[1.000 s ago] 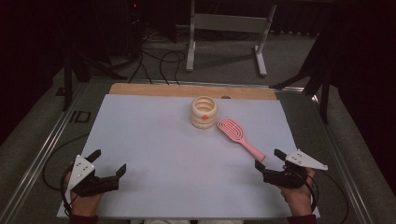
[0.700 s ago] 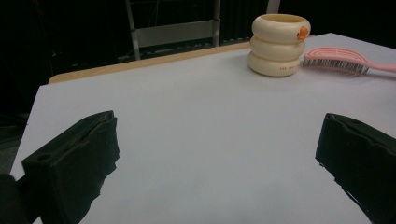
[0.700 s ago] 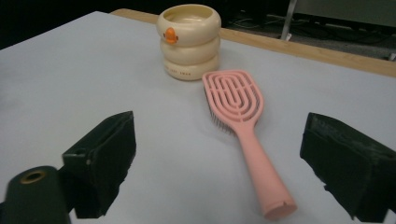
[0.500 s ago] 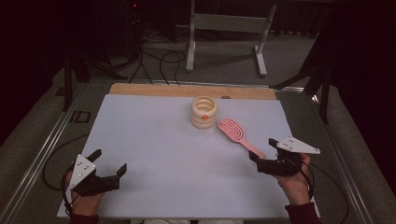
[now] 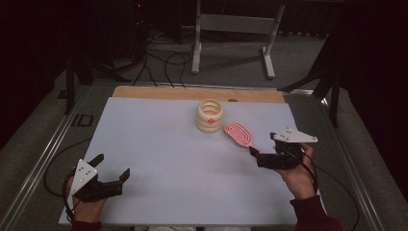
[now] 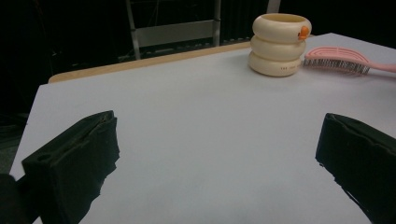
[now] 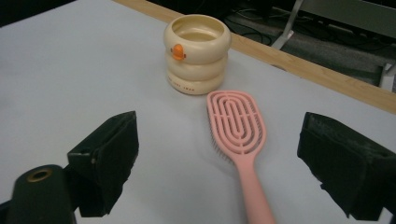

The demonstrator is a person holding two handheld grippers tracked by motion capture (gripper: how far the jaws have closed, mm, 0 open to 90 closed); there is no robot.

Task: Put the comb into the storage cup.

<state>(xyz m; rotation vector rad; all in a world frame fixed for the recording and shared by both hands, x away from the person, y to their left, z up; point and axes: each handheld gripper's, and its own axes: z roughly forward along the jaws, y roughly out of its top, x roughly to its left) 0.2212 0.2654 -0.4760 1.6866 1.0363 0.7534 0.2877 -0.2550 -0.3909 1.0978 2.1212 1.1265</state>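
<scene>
- One pink brush [image 5: 239, 133] lies flat on the counter [image 5: 159, 144], bristles down, handle toward the person's right hand; in the right gripper view the brush [image 7: 239, 130] runs up between the two black jaws, its handle reaching the bottom edge of that view
- One cream cup [image 5: 210, 115], shaped like three stacked rings with a small orange knob near the rim, stands upright just beside the brush head, on its far left side; the two look near each other but I cannot tell whether they touch
- Two tools in all, one per hand; the right tool [image 5: 253, 152] sits at the end of the brush handle, jaws spread wide, nothing between them gripped; whether a tip touches the handle I cannot tell
- The left tool [image 5: 113, 168] rests low at the near left corner of the counter, well apart from brush and cup; its jaws also stand wide apart with bare counter between them, holding nothing
- From the left gripper view the cup [image 6: 279, 44] and brush [image 6: 345, 59] sit far off at the upper right, side by side
- One white sheet covers the counter; one strip of bare wood [image 5: 192, 93] shows along its far edge
</scene>
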